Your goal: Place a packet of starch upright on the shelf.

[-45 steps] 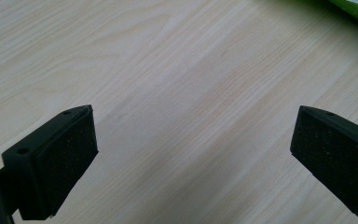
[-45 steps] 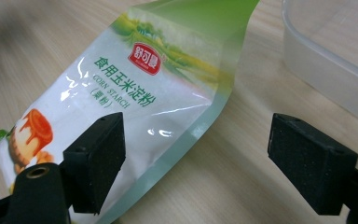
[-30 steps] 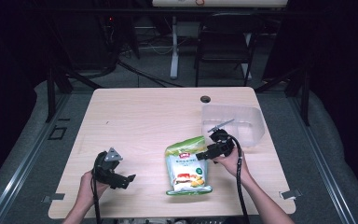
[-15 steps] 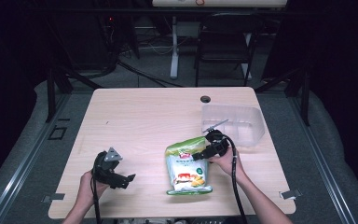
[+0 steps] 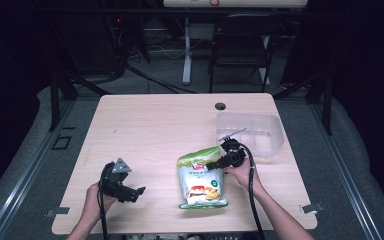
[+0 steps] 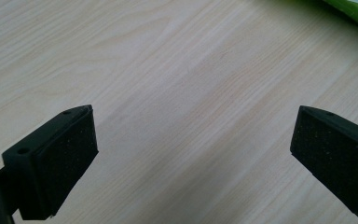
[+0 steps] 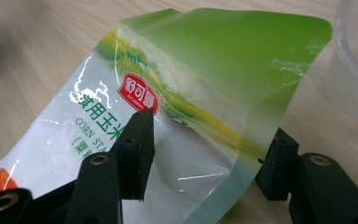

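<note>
Near the worktop's (image 5: 145, 125) front-left corner, the left tongs (image 5: 132, 192) rest with jaws spread wide over bare wood. At the front edge, right of centre, lies the green-and-white corn starch bag (image 5: 200, 177). The right tongs (image 7: 205, 163) have just been closing around its upper corner, one pad on its face, not clearly clamped. Beyond stands a clear tub (image 5: 252, 131).

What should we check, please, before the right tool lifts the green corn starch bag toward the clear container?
1. Bag between the right tool jaws, which have just been closing: ok.
2. Pads pressing firmly on the bag: cannot tell; one jaw lies over its face, the other sits behind its edge.
3. Clear container upright, opening free: ok.
4. Left tool open, clear of the bag: ok.
5. Table between bag and container unobstructed: ok.
</note>
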Demonstrator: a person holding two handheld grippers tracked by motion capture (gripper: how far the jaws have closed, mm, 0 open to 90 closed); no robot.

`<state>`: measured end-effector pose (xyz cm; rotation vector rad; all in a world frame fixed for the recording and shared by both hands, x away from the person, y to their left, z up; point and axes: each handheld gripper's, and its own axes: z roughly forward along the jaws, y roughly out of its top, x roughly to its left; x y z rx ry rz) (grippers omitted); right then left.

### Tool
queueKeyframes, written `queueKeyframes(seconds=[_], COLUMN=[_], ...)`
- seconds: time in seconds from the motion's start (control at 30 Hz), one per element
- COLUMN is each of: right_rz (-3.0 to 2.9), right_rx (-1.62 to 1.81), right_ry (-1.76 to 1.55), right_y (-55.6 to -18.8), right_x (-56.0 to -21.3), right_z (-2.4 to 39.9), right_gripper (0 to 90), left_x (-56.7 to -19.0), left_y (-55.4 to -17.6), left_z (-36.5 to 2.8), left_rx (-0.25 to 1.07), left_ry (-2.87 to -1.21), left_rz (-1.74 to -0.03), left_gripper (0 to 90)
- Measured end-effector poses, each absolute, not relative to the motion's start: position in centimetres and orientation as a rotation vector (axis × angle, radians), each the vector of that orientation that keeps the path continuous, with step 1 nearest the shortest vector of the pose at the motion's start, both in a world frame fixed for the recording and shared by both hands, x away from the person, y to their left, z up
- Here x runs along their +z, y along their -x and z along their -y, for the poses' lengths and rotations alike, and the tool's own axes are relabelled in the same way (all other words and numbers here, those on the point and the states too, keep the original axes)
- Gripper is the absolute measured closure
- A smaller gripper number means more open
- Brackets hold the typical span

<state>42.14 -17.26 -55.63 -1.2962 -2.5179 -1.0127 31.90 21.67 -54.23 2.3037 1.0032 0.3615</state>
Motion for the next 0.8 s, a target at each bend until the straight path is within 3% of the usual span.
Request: queueKeyframes(seconds=[0.1,0.23,0.63,0.77,0.8], right_rz=[2.503,2.489,2.452,2.459,2.456], right_rx=[-1.045,-1.078,-1.082,-1.066,-1.071], right_ry=[1.306,1.297,1.326,1.321,1.319], right_y=[-42.0,-41.9,-42.3,-42.3,-42.3], right_x=[-55.4,-55.1,-55.9,-56.1,-56.1], right_z=[17.5,17.6,17.3,17.0,17.0], right_gripper=[54.1,57.9,45.4,49.5,54.0], left_x=[-54.2,-54.2,-54.2,-54.2,-54.2], left_y=[-31.9,-31.9,-31.9,-31.9,-31.9], left_z=[-21.7,-21.7,-21.6,-21.7,-21.7], left_rx=[0.361,0.359,0.355,0.357,0.357], left_ry=[-2.305,-2.305,-2.307,-2.307,-2.307], left_rz=[-1.003,-1.002,-0.999,-0.999,-1.000], left_gripper=[0.5,0.5,0.6,0.6,0.6])
